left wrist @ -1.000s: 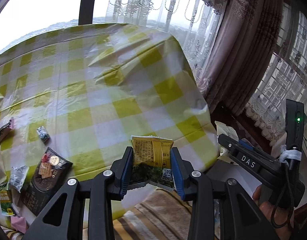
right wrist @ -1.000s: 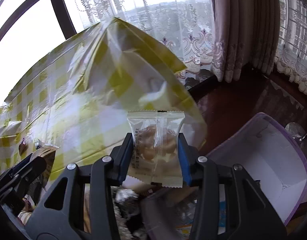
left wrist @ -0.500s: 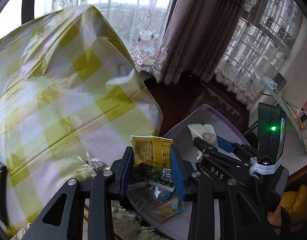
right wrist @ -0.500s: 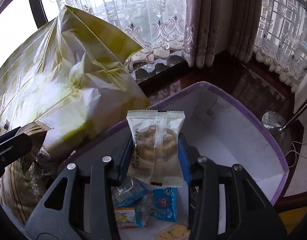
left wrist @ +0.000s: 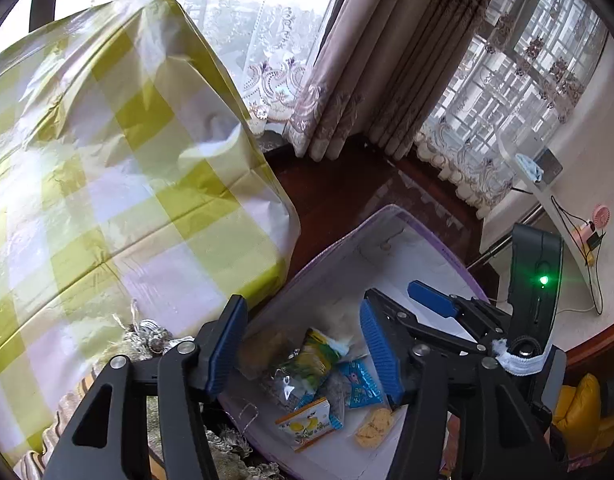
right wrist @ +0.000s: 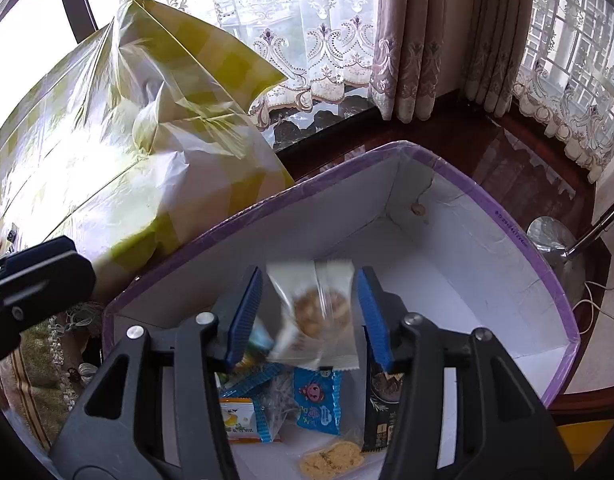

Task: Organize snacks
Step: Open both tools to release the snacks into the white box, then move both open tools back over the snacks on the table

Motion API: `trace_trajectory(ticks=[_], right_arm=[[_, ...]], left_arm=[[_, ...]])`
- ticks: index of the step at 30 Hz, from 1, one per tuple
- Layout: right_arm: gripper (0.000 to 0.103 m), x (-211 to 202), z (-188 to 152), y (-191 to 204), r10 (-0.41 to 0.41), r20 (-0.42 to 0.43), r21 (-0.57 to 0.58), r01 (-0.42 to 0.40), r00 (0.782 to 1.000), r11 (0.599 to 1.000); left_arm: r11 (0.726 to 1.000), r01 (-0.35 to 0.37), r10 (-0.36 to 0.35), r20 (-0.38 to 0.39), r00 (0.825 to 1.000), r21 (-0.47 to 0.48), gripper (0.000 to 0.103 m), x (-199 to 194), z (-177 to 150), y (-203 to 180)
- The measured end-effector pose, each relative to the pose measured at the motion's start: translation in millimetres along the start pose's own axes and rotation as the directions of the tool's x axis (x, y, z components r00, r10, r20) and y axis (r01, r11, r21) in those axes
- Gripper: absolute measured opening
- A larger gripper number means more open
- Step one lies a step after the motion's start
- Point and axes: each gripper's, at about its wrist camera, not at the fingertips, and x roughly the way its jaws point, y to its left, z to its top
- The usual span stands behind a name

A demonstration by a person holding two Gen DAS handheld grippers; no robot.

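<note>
In the right wrist view, the right gripper [right wrist: 309, 318] has its fingers spread apart, and a clear-wrapped round biscuit packet [right wrist: 317, 314] sits blurred between them, apparently falling free into the purple-rimmed white cardboard box [right wrist: 507, 216] below. In the left wrist view, the left gripper [left wrist: 303, 348] is also wide open and empty, above the snack pile at lower centre, where a green-and-yellow foil packet [left wrist: 311, 360] lies (likely just landed). Risk: the light packet could drift, catch a finger pad, or bounce past the near rim beside the yellow-checked plastic-covered surface [left wrist: 107, 184].
</note>
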Motion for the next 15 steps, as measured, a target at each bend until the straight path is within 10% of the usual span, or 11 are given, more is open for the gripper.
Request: trace_trajectory(ticks=[8,11,15], right_arm=[[0.068,-27.5,0.1,10.6,0.016,0.049,-0.033,-0.014,0.999,0.999],[0.072,-40.6,2.9,21.9,0.022,0.084,-0.062,-0.017,0.996,0.998],[0.073,-54.0,7.3,44.2,0.013,0.112,-0.089,-0.003,0.994,0.996]], left_arm=[[0.998,-0.043,0.037,0.132,0.991,0.043,0.065,-38.7,4.8,-2.1],[0.993,-0.099,0.081,0.236,0.968,0.063,0.086,-66.6,5.1,-2.9],[0.965,-0.25,0.211,0.324,0.922,0.083,0.088,-93.9,3.8,2.7]])
